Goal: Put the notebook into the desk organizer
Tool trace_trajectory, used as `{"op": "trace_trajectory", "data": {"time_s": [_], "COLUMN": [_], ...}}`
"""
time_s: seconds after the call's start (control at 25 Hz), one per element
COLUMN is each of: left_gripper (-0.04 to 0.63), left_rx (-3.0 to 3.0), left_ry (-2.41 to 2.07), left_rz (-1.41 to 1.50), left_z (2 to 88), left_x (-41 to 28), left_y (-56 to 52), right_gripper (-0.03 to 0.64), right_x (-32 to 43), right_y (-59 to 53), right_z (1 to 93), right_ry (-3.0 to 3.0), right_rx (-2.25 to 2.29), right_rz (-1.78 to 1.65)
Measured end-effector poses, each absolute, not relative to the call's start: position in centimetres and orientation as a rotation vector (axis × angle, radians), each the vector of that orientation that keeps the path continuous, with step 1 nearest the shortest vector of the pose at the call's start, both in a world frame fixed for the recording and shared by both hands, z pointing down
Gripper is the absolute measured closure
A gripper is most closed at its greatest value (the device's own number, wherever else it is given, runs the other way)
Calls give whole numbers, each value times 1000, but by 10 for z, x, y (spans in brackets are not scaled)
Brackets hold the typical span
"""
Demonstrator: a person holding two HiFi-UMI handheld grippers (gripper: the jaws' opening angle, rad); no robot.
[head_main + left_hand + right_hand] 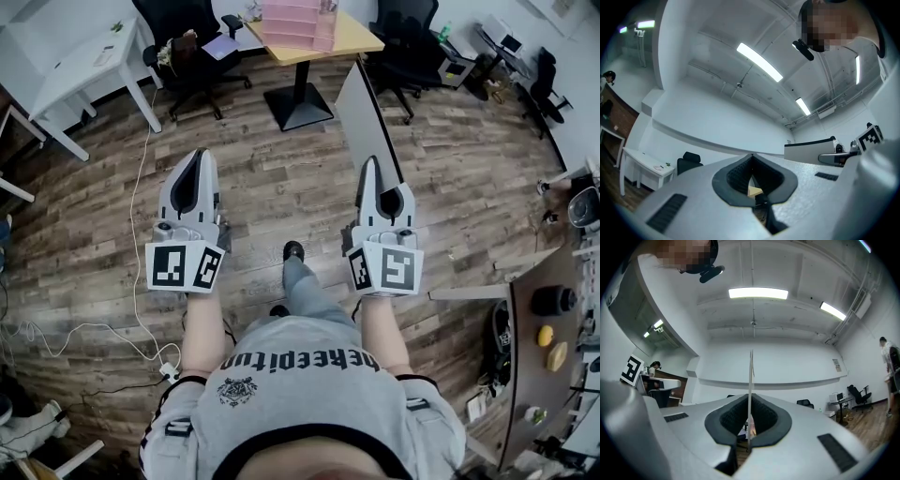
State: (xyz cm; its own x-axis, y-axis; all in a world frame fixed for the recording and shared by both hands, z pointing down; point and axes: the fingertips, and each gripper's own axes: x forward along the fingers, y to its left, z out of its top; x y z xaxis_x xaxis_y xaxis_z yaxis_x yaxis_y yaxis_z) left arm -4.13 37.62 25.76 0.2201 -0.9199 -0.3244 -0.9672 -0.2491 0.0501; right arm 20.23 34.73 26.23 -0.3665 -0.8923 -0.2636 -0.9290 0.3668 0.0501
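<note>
Head view steep down; gripper views fwd/up, share ceiling (740, 28).

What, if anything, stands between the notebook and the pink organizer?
Nothing visible does. The notebook, held in the right gripper's jaws, faces open wooden floor up to the table bearing the pink organizer; office chairs stand off to both sides.

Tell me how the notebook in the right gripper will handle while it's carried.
Probably stiff: the notebook stands straight out past the right gripper without drooping. Likely light, being edge-thin. Pinched only at one end, it may swing.
</note>
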Motion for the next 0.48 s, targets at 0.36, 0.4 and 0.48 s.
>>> {"op": "trace_trajectory", "data": {"time_s": [0.36, 0.4, 0.48], "left_gripper": [592, 592, 592], "left_rx": [-2296, -2294, -2289], "left_ry": [1816, 1818, 1824], "left_rz": [431, 432, 433], "left_z": [247, 245, 242], "left_x": [-60, -61, -63], "left_y": [276, 264, 242], "right_gripper": [607, 607, 607], "right_x": [179, 178, 175], "right_y": [241, 229, 205], "right_z": [256, 255, 253], "right_ry": [2442, 2445, 2454], "right_rx": [-1620, -1616, -1608], "right_rz": [306, 305, 300]}}
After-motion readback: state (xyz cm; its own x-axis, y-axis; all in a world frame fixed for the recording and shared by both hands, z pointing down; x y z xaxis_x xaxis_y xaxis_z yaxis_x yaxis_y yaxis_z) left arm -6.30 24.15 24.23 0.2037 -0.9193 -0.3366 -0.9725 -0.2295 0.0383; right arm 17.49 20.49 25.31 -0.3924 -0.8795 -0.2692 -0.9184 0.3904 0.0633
